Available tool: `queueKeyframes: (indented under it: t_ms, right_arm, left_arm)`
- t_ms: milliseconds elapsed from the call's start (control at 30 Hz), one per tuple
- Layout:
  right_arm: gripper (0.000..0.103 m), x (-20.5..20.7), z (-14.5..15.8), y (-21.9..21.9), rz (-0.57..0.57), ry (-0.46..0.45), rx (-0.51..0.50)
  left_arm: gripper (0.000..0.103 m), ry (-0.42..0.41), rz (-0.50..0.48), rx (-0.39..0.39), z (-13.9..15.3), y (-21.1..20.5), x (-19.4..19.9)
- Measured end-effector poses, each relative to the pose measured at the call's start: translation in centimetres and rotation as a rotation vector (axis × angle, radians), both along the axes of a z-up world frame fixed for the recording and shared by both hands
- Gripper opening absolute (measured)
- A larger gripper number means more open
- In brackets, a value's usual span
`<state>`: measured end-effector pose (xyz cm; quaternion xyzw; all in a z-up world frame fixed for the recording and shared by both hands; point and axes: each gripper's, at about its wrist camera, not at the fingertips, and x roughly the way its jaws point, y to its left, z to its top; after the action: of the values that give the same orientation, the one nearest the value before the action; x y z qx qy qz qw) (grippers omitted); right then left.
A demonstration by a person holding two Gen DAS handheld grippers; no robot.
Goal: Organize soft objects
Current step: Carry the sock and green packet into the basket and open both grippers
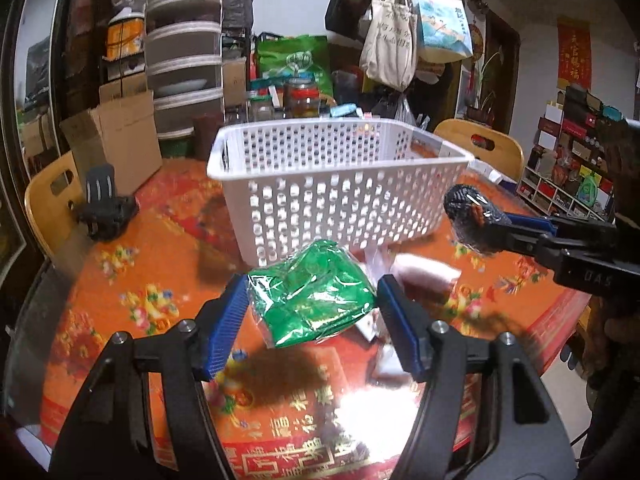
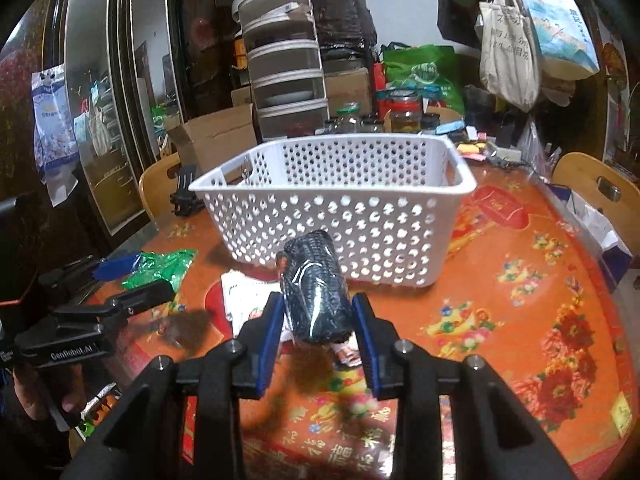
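Through my left wrist view, my left gripper (image 1: 312, 304) is clenched on a green wrapped bundle (image 1: 310, 300), lifted above the bench (image 1: 120, 280) just short of the white basket (image 1: 340, 184); it looks light, squashy and slick in its film, so gripping across its middle suits it. Through my right wrist view, my right gripper (image 2: 318, 312) is clamped on a dark wrapped roll (image 2: 316, 288) held before the basket's near wall, soft yet firmer, with film that could slip.

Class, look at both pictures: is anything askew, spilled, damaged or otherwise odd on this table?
Nothing is spilled or broken. The white basket stands upright on the table, apparently empty. A green packet and a dark wrapped roll are each held in a hand-held gripper.
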<state>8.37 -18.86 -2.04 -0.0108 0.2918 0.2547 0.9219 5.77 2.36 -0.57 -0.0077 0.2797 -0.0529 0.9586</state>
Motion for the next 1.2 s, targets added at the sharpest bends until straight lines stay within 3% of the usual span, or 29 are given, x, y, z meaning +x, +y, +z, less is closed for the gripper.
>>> queueKeyframes:
  t_ms: [333,600,833,1067,1200]
  right_arm:
    - [0.034,1.1,4.9,-1.1,-0.026,-0.079,-0.002]
    - [0.034,5.9,8.9,-0.4,-0.045,-0.098,-0.050]
    - [0.034,12.8,9.1,0.3,-0.059,-0.002,-0.071]
    - [0.034,20.0,5.0,3.3,-0.076,0.170,-0.206]
    - [0.034,22.5,2.7,4.8,-0.084,0.231,-0.292]
  left_arm:
    - [0.064,-0.083,-0.020,0.008,6.3,0.3,2.0]
    - [0.064,-0.078,-0.010,0.011,11.7,0.9,8.5]
    - [0.064,0.081,0.018,-0.009,11.9,1.3,17.7]
    - [0.064,0.329,0.030,-0.032,7.1,0.5,25.7]
    - [0.064,0.405,0.055,-0.002,4.6,0.1,27.6]
